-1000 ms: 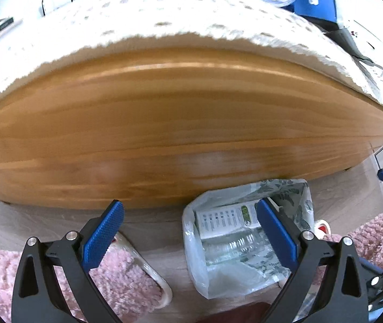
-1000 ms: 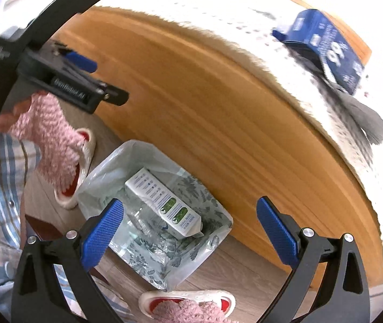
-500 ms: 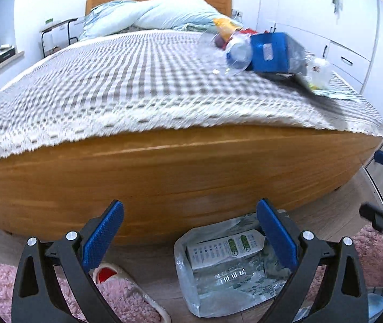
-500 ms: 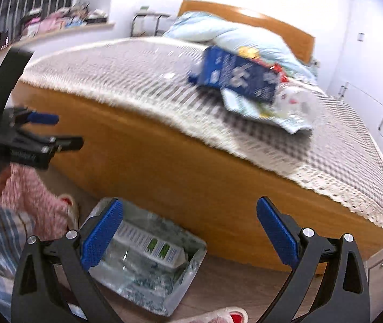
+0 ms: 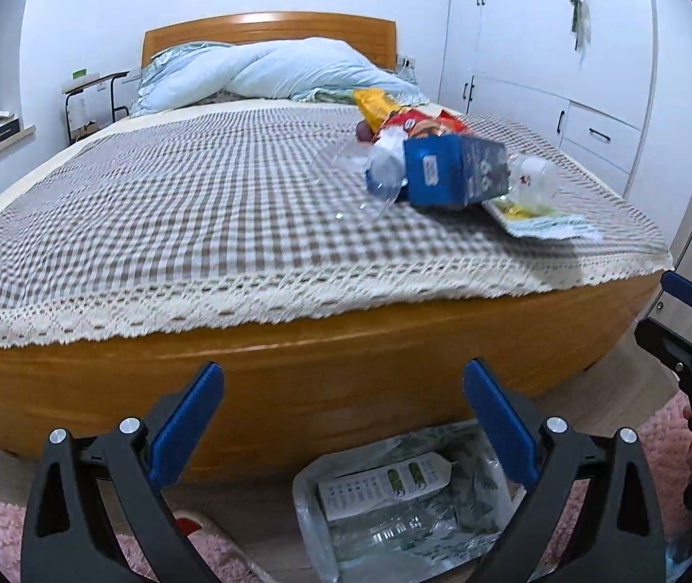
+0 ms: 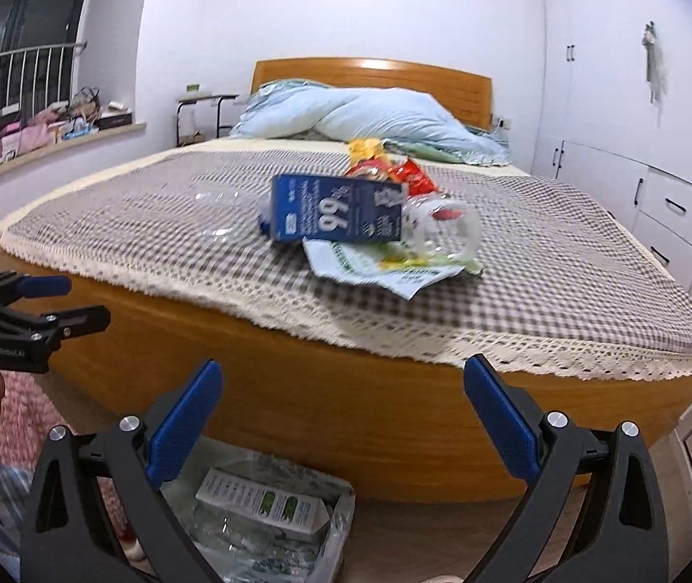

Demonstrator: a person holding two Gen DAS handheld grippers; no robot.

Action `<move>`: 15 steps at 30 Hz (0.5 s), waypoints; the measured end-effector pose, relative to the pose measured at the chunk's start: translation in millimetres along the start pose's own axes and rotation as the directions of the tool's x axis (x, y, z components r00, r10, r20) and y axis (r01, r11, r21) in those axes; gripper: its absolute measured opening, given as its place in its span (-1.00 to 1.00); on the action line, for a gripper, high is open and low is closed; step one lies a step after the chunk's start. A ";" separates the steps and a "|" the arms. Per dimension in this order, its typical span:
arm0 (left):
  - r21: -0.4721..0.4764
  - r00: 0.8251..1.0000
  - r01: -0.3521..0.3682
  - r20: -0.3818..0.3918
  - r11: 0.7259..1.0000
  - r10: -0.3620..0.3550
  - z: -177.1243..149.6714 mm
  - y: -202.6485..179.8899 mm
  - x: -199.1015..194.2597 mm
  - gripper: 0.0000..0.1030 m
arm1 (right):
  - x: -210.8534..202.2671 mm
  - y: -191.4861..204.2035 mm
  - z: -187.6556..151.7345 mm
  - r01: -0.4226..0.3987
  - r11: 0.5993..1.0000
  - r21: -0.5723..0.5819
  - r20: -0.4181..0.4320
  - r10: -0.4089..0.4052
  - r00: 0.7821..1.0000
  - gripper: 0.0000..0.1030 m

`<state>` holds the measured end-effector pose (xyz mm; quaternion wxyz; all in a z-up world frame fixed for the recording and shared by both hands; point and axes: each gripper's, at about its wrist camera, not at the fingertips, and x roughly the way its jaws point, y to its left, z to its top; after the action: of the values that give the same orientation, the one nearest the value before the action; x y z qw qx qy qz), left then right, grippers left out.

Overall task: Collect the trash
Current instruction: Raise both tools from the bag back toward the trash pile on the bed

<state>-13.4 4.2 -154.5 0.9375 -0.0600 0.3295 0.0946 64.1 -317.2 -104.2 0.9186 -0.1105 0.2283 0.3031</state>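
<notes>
Both hand-held grippers, left (image 5: 343,418) and right (image 6: 343,418), wide open, empty, railing (image 6: 10,77) only in right view

Left wrist view: low at the foot of the bed (image 5: 297,379), facing the headboard (image 5: 268,31) along the left gripper (image 5: 343,418).
Right wrist view: low, further right, facing the headboard along the right gripper (image 6: 343,418).
Shared: blue carton (image 5: 453,175), trash bag (image 5: 404,500) on the floor near both.

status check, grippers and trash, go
Left gripper open, empty. Right gripper open, empty. Blue carton and wrappers on bed; trash bag on floor. Path clear.
</notes>
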 end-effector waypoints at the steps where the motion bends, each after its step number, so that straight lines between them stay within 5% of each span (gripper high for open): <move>1: 0.004 1.000 0.003 0.008 1.000 -0.003 2.3 -2.3 -1.7 0.86 | -0.7 -1.9 1.8 0.009 1.000 0.007 0.005 -0.009 1.000 0.85; 15: 0.052 0.995 0.061 0.077 0.997 -0.065 35.7 -26.3 -10.5 0.86 | -10.9 -24.5 27.8 0.045 0.994 0.104 0.099 -0.055 0.994 0.85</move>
<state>6.0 -16.6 -118.9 0.9535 -0.0432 0.2923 0.0592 81.0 -332.6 -73.1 0.9408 -0.0537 0.1934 0.2733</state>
